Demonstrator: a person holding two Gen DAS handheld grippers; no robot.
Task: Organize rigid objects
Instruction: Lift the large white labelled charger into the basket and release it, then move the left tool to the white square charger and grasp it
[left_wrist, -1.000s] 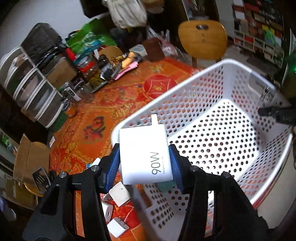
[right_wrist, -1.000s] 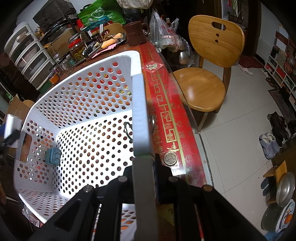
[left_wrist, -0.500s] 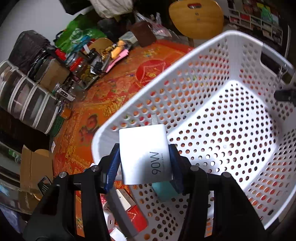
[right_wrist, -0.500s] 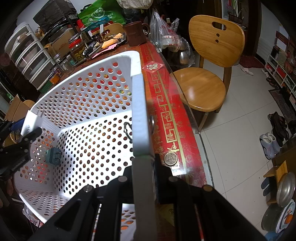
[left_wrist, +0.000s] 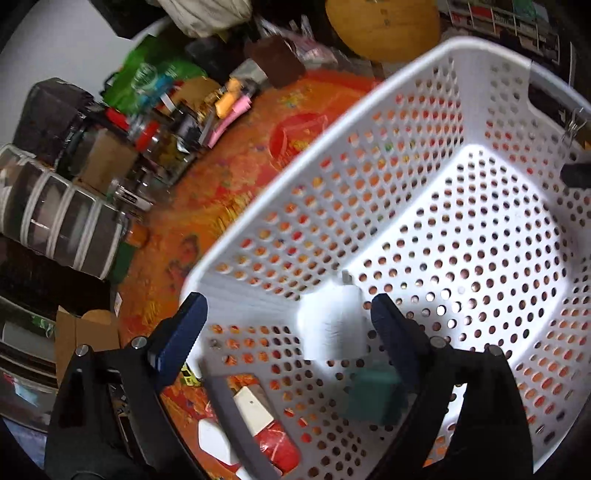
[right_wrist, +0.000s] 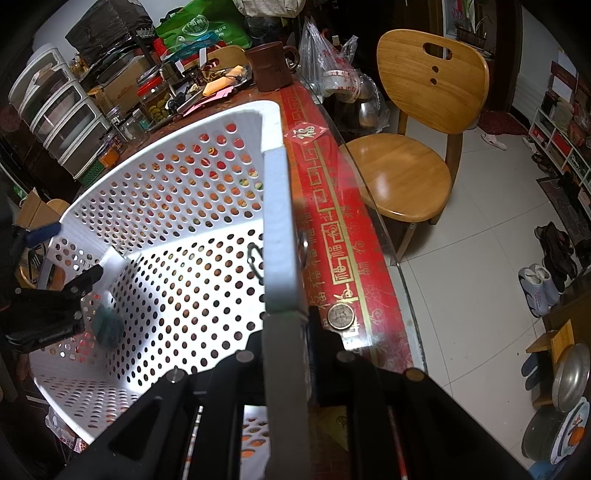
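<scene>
A white perforated basket (left_wrist: 461, 177) stands on the orange-red table. My left gripper (left_wrist: 288, 325) is open over its near corner. The white charger (left_wrist: 332, 325), blurred, is loose between the spread blue pads (left_wrist: 184, 332), touching neither, above the basket floor. A teal block (left_wrist: 373, 398) lies in the basket below it. My right gripper (right_wrist: 284, 332) is shut on the basket's rim (right_wrist: 279, 221) at the opposite side. In the right wrist view the left gripper (right_wrist: 62, 291), the charger (right_wrist: 112, 269) and the teal block (right_wrist: 107, 325) show at the basket's far-left corner.
More white chargers (left_wrist: 255, 410) lie on the table outside the basket's near wall. Jars, boxes and stacked drawers (left_wrist: 62, 218) crowd the table's back left. A wooden chair (right_wrist: 413, 147) stands beside the table. A coin (right_wrist: 340, 314) lies near the table edge.
My left gripper moved further over the basket and opened. The white charger has left the pads and is dropping into the basket. The right gripper has not moved.
</scene>
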